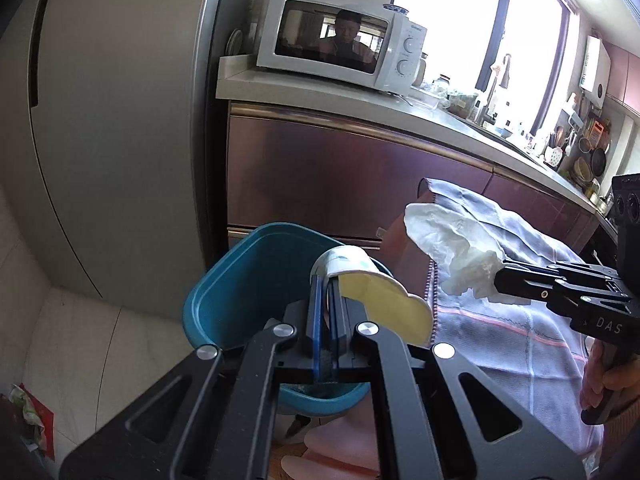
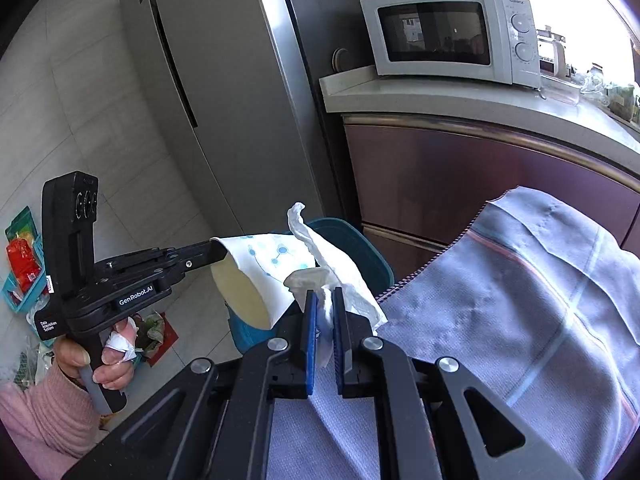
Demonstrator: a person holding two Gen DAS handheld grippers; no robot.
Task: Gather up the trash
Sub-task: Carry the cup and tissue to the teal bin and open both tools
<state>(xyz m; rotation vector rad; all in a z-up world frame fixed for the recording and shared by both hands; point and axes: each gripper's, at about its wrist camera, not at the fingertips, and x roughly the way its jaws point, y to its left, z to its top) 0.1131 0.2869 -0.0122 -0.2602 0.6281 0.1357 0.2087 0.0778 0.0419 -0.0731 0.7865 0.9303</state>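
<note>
Step in hand, as judged: carrying two pieces of trash to the bin for release.

- Refrigerator (image 1: 120,140): standing far left, beside the counter (image 1: 400,110) that is bearing a white microwave oven (image 2: 448,36).
- Checked grey cloth (image 2: 520,300): draping over something on the right, just beside the bin; keeping both grippers clear of its edge is advisable.
- Teal plastic bin (image 1: 248,280): sitting on the floor at the foot of the cabinets, mouth open and tilted towards the cameras. Both loads are best brought squarely over that mouth before letting go; the light tissue may drift if dropped from high up.
- Flattened paper cup (image 1: 372,292): white with a blue dot pattern and cream inside, hanging above the bin's near right rim. Left gripper (image 1: 332,284) is clamping together on its rim.
- Crumpled white tissue (image 2: 332,280): hanging above the cloth's edge, right of the bin. Right gripper (image 2: 325,300) is pinching it between the blue pads (image 2: 310,320).

View differences:
- Left wrist view is showing the bin's bare interior wall, the long counter running far right to the window, and a person's reflection in the microwave door.
- Right wrist view is showing the person's left hand (image 2: 108,360) in a pink sleeve, with something white wrapped round one finger, plus loose wrappers (image 2: 24,260) lying on the floor at far left, seemingly still awaiting collection.
</note>
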